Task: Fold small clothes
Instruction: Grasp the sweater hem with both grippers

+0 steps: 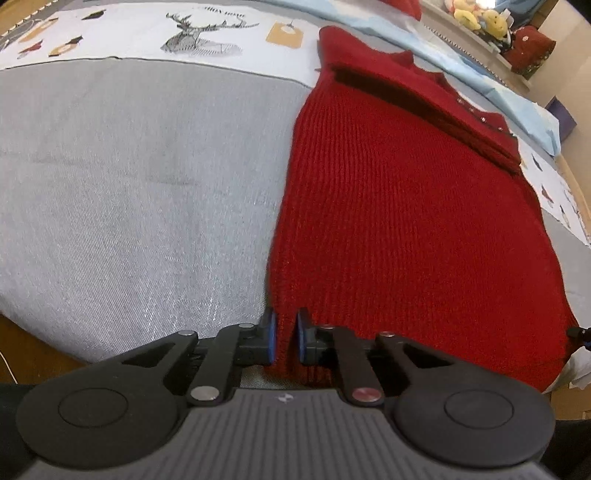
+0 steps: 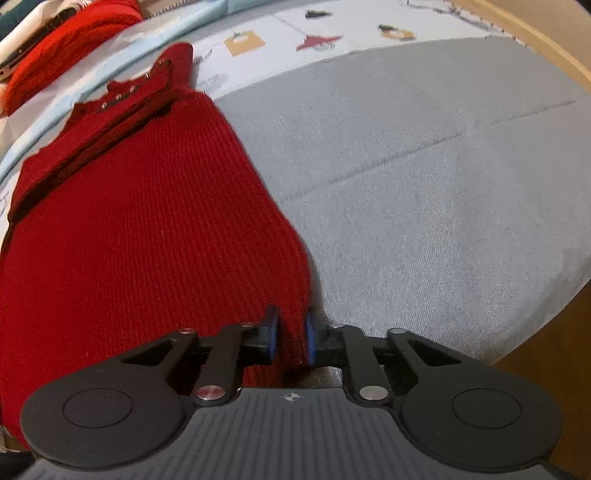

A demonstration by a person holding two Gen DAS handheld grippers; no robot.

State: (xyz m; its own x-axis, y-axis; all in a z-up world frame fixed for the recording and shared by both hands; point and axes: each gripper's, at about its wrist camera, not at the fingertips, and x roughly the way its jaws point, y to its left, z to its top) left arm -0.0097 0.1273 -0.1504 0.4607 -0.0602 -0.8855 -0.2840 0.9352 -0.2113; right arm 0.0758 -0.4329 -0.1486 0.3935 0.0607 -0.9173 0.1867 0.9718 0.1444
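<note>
Down at the bottom of both wrist views, the near hem of the red knitted garment [image 1: 388, 221] runs under the gripper bodies, so its very edge is hidden. The collar end, far ahead of the fingers, is soft and its small studs hard to make out. Both grippers point steeply down at the grey bedcover [image 1: 129, 184]. The left gripper [image 1: 286, 338] pinches the garment's near left corner between its blue pads [image 1: 272, 339], closed tight on the knit; the right gripper [image 2: 291, 339] does the same at the near right corner. The garment lies flat, stretching away from the fingers. Beyond it lie a printed sheet with a deer [image 1: 192, 35], a pale blue cloth [image 1: 509, 96], and, far right, blurred soft toys [image 1: 480, 18]. Another red cloth [image 2: 70, 44] lies far left of the right fingers.
</note>
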